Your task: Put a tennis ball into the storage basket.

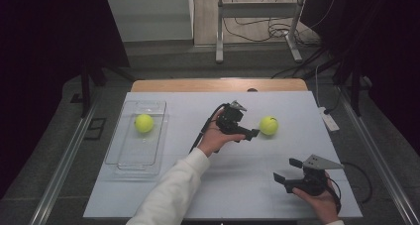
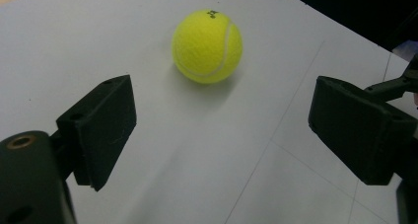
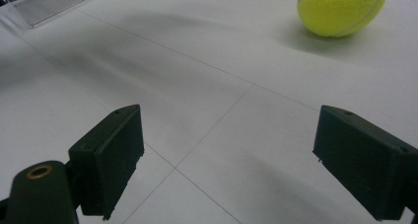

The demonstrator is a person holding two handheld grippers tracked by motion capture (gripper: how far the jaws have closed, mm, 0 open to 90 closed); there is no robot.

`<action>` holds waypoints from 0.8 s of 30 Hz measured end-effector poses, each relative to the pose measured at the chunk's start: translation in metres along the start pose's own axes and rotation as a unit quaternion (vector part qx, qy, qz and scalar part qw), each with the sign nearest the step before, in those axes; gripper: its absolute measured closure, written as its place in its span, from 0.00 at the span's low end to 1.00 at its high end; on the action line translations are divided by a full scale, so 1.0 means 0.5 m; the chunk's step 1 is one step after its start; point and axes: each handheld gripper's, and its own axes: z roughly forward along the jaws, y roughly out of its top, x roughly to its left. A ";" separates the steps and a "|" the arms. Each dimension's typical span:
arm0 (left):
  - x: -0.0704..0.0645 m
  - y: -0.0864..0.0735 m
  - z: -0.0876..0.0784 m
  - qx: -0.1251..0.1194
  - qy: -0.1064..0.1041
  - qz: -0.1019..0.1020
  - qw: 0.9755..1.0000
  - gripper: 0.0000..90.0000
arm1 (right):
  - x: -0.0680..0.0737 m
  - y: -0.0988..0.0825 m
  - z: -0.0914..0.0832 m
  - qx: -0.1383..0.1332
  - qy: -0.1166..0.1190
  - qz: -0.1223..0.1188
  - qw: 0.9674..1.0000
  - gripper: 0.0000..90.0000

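The ball (image 1: 269, 125) you are reaching for lies loose on the table (image 1: 237, 185), a little right of centre, with bare surface all around it. From your left hand-held gripper (image 1: 250, 134) it sits at about two o'clock in the high view, just beside the jaw tips but not between them. In the left gripper view the ball (image 2: 207, 46) is straight ahead at twelve o'clock, beyond the gap, and both pads are clear of it. Those jaws stand wide, wider than the ball, with nothing in them.

A ball has no long axis, so the approach angle matters little; what counts is that the gap stays centred on it. I judge the next move to be a short push forward along the jaws' own line until the ball sits between the pads, then a close.

Your left hand is much the nearer one. Your right hand-held gripper (image 1: 288, 170) rests near the table's front right corner, well apart from the ball, which lies at about eleven o'clock from it. Its jaws are also wide and empty; in the right gripper view the ball (image 3: 341, 9) shows far off at one o'clock.

A second ball (image 1: 144, 123) lies in the clear tray (image 1: 124, 155) at the table's left, at nine o'clock from the loose one.
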 end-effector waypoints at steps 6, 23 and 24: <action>0.002 0.004 0.007 0.002 -0.001 0.002 1.000 0.13 | 0.000 0.000 -0.001 -0.001 0.000 0.000 1.000 0.13; -0.002 0.024 0.035 0.006 -0.002 0.003 1.000 0.14 | -0.004 0.000 -0.002 -0.003 0.000 0.000 1.000 0.13; -0.001 0.024 0.036 0.006 -0.002 0.004 1.000 0.14 | -0.004 0.000 -0.002 -0.003 0.000 0.000 1.000 0.13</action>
